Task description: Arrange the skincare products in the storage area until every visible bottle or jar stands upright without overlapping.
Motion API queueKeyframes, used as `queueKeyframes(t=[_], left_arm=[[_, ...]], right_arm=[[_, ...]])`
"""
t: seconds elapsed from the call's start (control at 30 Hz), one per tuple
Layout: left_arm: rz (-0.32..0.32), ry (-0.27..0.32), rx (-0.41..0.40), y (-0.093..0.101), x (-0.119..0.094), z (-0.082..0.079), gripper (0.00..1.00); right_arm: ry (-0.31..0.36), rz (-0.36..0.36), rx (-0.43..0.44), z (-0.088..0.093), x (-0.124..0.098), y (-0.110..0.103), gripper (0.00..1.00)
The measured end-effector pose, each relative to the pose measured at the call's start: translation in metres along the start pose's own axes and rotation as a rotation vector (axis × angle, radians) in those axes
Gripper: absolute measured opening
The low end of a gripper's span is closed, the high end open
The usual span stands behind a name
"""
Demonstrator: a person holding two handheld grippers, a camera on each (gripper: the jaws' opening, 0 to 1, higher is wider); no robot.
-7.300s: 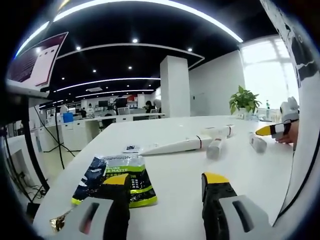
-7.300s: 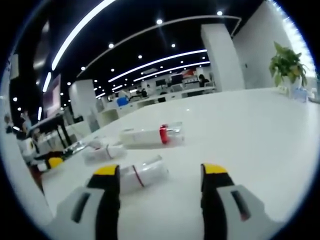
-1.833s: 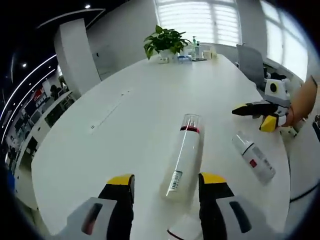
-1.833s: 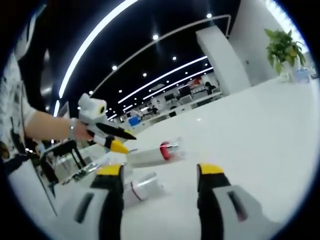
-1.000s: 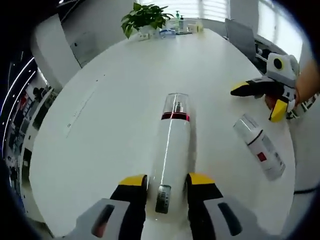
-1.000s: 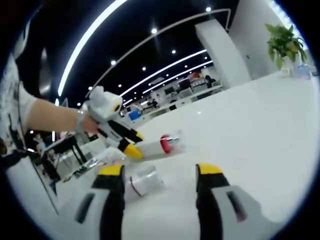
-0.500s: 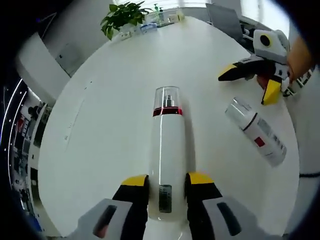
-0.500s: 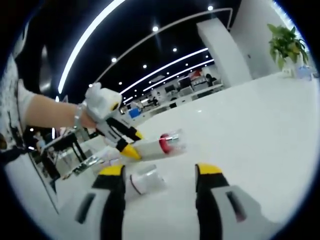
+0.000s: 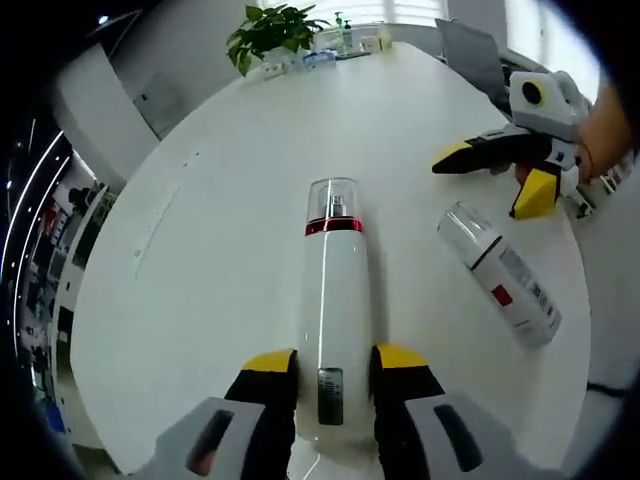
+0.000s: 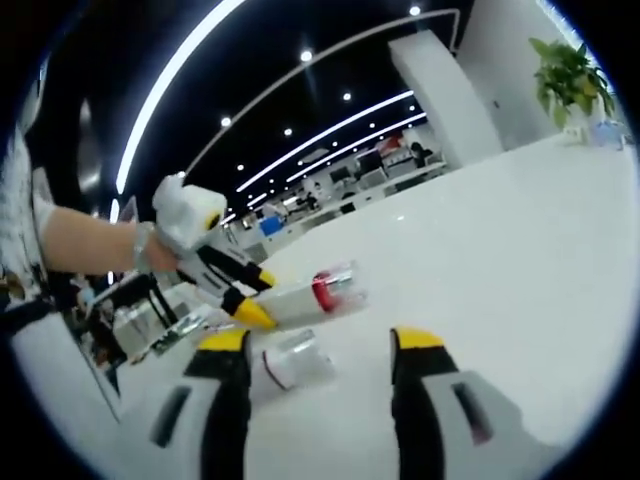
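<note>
Bottle (image 9: pixel 334 310) lies flat in left tool (image 9: pixel 333 372), cap pointing away.

The bench (image 9: pixel 230 200) is viewed steeply from above in the left gripper view, low and nearly level in the right gripper view — the tall white bottle (image 9: pixel 335 300) is shared by both.

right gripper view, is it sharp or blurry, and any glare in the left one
Right gripper view: soft, the small bottle near the right gripper is smeared. Left gripper view: crisp, tall bottle sharp, window blown out, table evenly lit.
</note>
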State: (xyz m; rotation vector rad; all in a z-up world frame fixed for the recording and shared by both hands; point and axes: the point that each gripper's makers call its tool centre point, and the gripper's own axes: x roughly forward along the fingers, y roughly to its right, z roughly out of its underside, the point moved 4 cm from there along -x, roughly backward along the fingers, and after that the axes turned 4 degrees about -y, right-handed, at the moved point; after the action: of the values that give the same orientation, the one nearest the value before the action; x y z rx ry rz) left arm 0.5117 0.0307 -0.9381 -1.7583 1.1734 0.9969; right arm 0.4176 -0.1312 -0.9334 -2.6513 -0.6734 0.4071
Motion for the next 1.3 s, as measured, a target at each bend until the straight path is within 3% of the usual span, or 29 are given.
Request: queueKeyframes(t=[0.6, 0.83, 0.97, 1.17, 1.3], left_arm=[[-0.011, 0.008, -0.001, 0.005, -0.001, 0.003, 0.28], [0.01, 0.012, 0.021, 0.003, -0.001, 0.003, 0.28], [0.026, 0.0, 0.037, 0.003, 0.0, 0.003, 0.28], [0.044, 0.005, 0.041, 0.001, 0.001, 0.004, 0.29], [0.061, 0.005, 0.042, 0.001, 0.002, 0.004, 0.29]], right_arm=[[0.013, -0.026, 0.077, -0.006, -0.002, 0.003, 0.57], [0.077, -0.023, 0.061, -0.036, -0.001, 0.008, 0.57], [0.074, -0.025, 0.0, -0.056, 0.006, 0.014, 0.57], [-0.019, -0.085, -0.193, -0.075, 0.03, 0.013, 0.54], [-0.098, -0.129, -0.274, -0.075, 0.045, 0.014, 0.54]])
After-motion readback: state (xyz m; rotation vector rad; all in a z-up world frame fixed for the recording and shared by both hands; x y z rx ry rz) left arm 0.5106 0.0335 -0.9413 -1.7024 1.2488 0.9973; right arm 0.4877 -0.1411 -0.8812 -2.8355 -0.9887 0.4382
